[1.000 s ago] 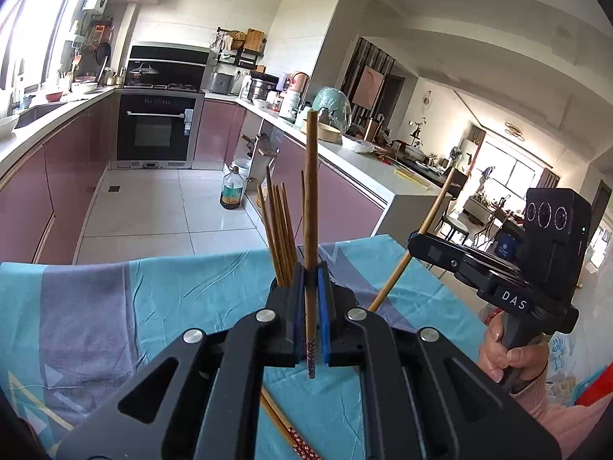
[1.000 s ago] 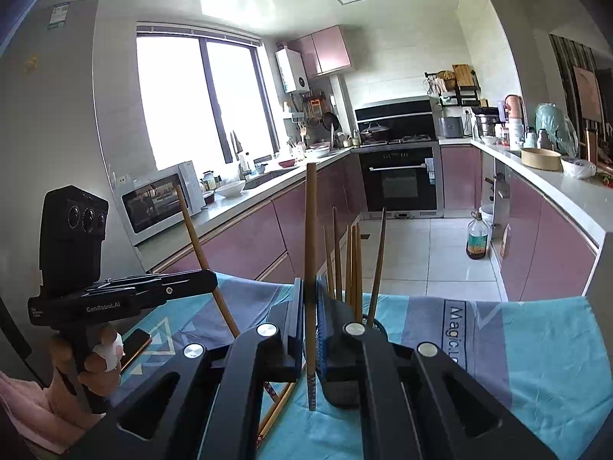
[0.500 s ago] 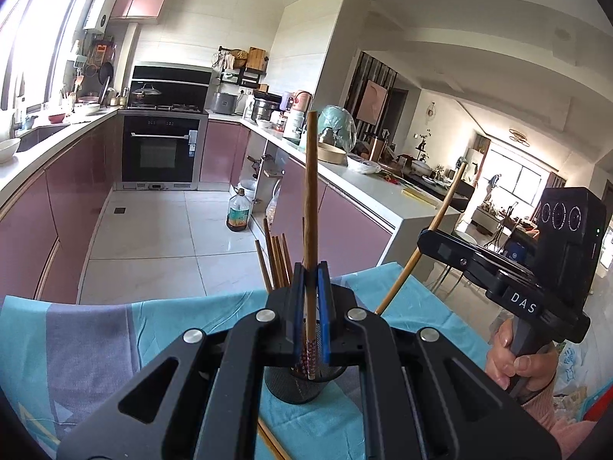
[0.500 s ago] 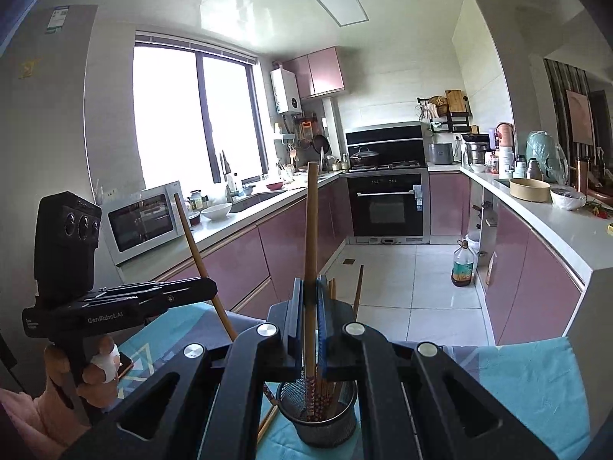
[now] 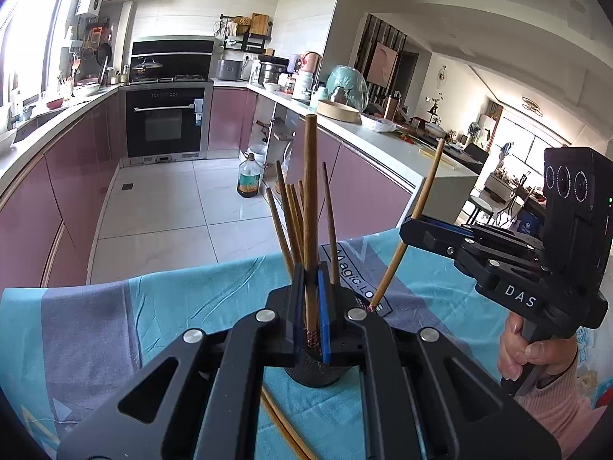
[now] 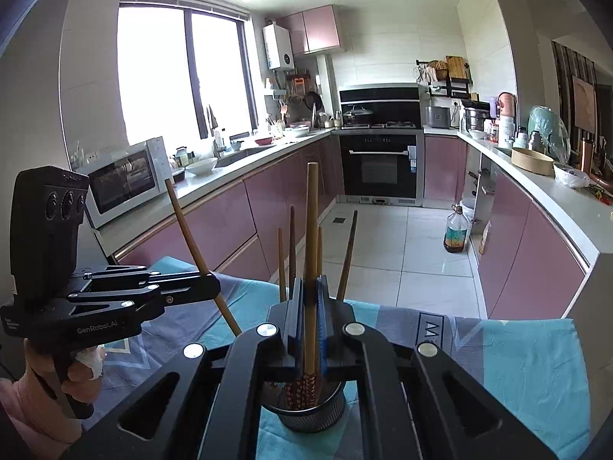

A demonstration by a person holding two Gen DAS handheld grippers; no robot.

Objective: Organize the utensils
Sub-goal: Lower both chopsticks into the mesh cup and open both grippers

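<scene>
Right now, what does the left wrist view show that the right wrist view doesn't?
Left wrist only: the right gripper shut on a chopstick, a loose chopstick on the cloth, and the living room.

Right wrist only: the left gripper shut on its chopstick, the microwave, the window, and patterned chopstick tips inside the holder.

Both: the holder with chopsticks standing in it, and the oven.

Two tongs (image 5: 309, 295), one mesh holder (image 6: 306, 414), several chopsticks (image 5: 289, 222).
</scene>
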